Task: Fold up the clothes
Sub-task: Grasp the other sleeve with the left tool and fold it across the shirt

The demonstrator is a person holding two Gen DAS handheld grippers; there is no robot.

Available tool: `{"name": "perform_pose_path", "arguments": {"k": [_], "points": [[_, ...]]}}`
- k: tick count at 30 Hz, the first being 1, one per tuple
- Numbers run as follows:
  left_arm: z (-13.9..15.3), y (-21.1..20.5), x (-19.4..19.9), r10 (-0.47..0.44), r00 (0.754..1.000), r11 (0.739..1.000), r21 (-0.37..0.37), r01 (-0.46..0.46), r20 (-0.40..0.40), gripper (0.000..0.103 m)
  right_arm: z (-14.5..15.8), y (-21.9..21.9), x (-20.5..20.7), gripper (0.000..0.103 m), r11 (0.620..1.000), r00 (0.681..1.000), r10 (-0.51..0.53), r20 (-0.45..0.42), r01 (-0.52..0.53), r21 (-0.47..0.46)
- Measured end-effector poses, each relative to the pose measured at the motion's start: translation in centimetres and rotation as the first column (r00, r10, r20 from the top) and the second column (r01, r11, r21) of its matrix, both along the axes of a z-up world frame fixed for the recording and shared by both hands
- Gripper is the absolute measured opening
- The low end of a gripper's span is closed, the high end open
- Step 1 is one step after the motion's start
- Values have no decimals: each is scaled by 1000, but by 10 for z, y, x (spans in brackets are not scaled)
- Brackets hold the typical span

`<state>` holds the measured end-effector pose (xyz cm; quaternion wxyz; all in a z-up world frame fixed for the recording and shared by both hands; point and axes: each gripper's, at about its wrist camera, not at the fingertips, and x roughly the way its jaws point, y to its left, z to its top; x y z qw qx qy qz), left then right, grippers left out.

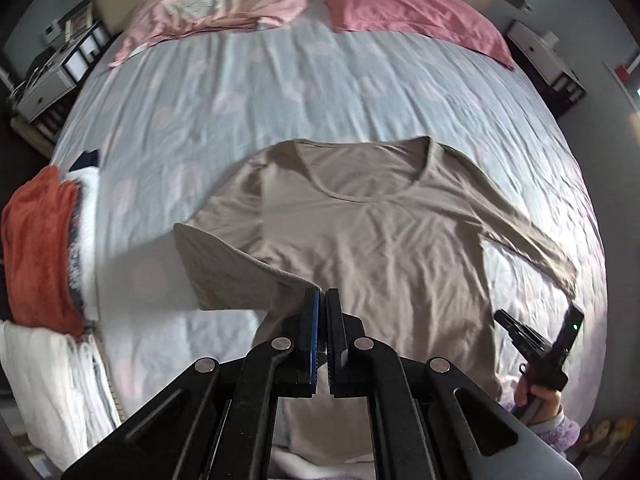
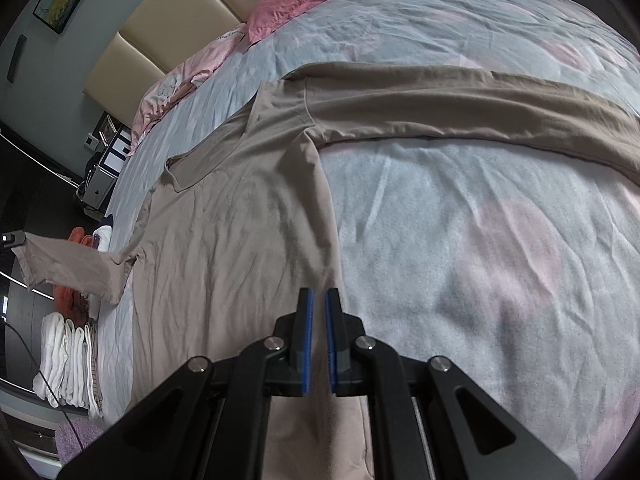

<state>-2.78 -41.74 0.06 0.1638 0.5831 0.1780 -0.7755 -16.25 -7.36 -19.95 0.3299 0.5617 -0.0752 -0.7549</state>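
The bed [image 1: 248,92] fills both views, with a pale blue cover with pink spots, two pink pillows [image 1: 404,12] at the headboard, and a pile of clothes [image 1: 44,256], orange and white, near its left edge. On the middle of the bed lies the beige long-sleeved shirt [image 1: 384,232], front up, neckline toward the pillows, body quite flat with small wrinkles. The right sleeve [image 2: 460,108] is stretched out flat, away from the body. The left sleeve [image 1: 224,268] is lifted off the cover and hangs in the air, because the left gripper [image 1: 322,294] has its jaws clenched on the cuff end. The right gripper [image 2: 318,294] stands over the right side seam of the shirt, low on the body; its jaws are nearly together, but I cannot tell if cloth is pinched between them or if they only rest above it. In my judgement the step is to bring the left sleeve over the chest for the first fold. What could go wrong: the thin cuff can slip from the jaws if the pull is quick, and the sleeve then falls in a twist. If the left gripper pulls too far across, the whole body may drag and wrinkle, mostly when the right side is not really pinned. The sleeve can also land crooked, so the fold line is not straight.
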Motion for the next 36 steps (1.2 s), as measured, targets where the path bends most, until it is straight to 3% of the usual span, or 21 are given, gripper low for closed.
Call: {"name": "perform_pose_path", "arguments": {"k": [6, 13, 21, 27, 30, 36], "points": [[-39, 82, -63, -169, 984, 985, 45, 166, 50, 3, 1, -17, 5, 8, 997, 997, 77, -17, -77, -5], [-104, 133, -118, -221, 969, 972, 105, 210, 109, 3, 2, -34, 8, 8, 989, 987, 147, -62, -146, 22], [-146, 158, -145, -254, 960, 967, 56, 249, 119, 5, -7, -38, -1, 8, 989, 987, 149, -50, -148, 29], [-147, 154, -148, -221, 973, 973, 81, 216, 65, 26, -7, -40, -3, 8, 987, 985, 158, -62, -157, 31], [-137, 155, -143, -215, 976, 975, 58, 213, 27, 27, -6, -38, -5, 8, 989, 986, 150, -66, -149, 23], [-111, 148, -110, -206, 977, 977, -73, 201, -58, 27, 1, -35, -6, 8, 993, 987, 115, -111, -111, 38]]}}
